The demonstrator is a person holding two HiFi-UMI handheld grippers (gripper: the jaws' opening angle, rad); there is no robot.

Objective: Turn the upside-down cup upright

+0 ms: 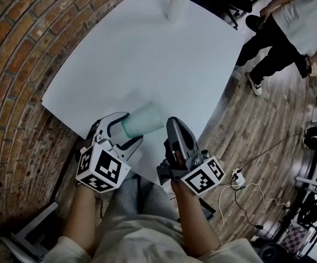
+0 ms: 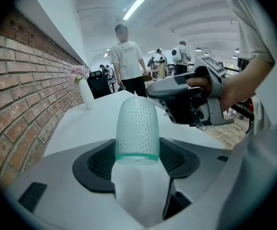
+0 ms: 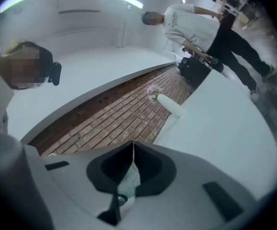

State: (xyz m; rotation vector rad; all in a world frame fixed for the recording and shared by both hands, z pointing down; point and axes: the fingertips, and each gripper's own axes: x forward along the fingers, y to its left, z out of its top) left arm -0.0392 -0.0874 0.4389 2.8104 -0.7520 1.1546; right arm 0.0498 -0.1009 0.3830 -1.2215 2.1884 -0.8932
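White surface (image 1: pixel 147 53), brick alongside: left tool (image 1: pixel 126 131) clamped on teal cup (image 1: pixel 143 119) over the near edge, cup's long axis running out along the jaws; right tool (image 1: pixel 173 124) closed, empty, just beside the cup.

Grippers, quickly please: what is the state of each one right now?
Left gripper: closed on the teal cup.
Right gripper: closed, holding nothing.
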